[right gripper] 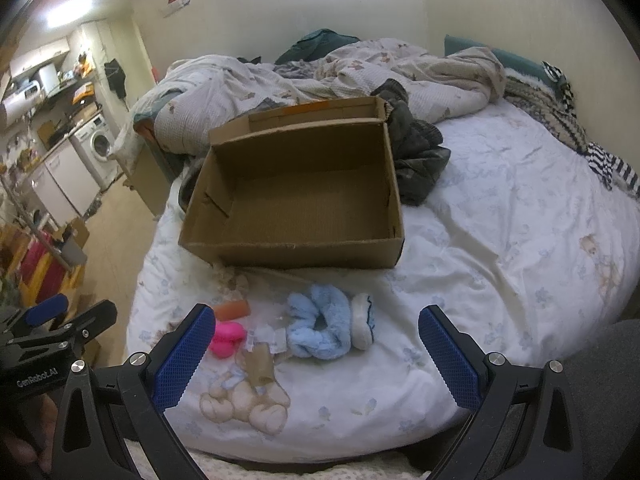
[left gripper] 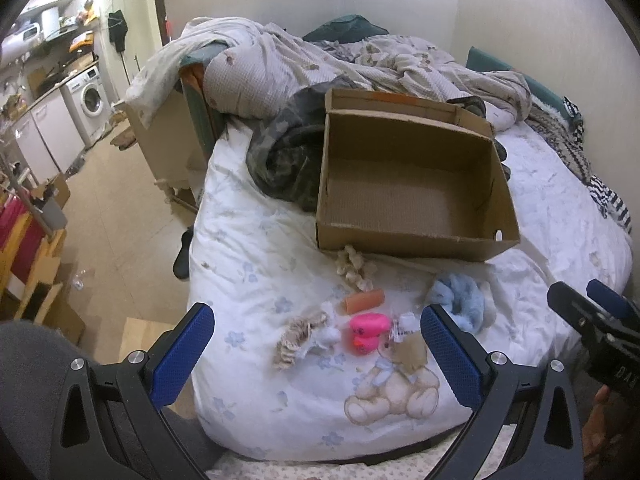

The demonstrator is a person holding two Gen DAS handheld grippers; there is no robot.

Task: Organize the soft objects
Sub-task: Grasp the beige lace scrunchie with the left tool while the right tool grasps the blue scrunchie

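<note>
I have both grippers hovering at the near edge of the bed (left gripper: 560, 200); the left gripper (left gripper: 316, 344) is spread wide with nothing between its blue pads, and the right gripper (right gripper: 312, 344) is equally wide and empty. The soft things lie in a loose cluster on the sheet, near side of the box (left gripper: 408, 176): a beige plush (left gripper: 354, 268) touching the box's near wall; an orange roll (left gripper: 364, 301) just near of it; a pink toy (left gripper: 366, 332) nearer again; a striped beige cloth (left gripper: 296, 338) to its left; a blue scrunchie (right gripper: 316, 330) to the right, with a white pad (right gripper: 362, 320) beside it. The box sits open and empty, mid-bed; rumpled bedding (left gripper: 320, 60) is heaped on the far side.
</note>
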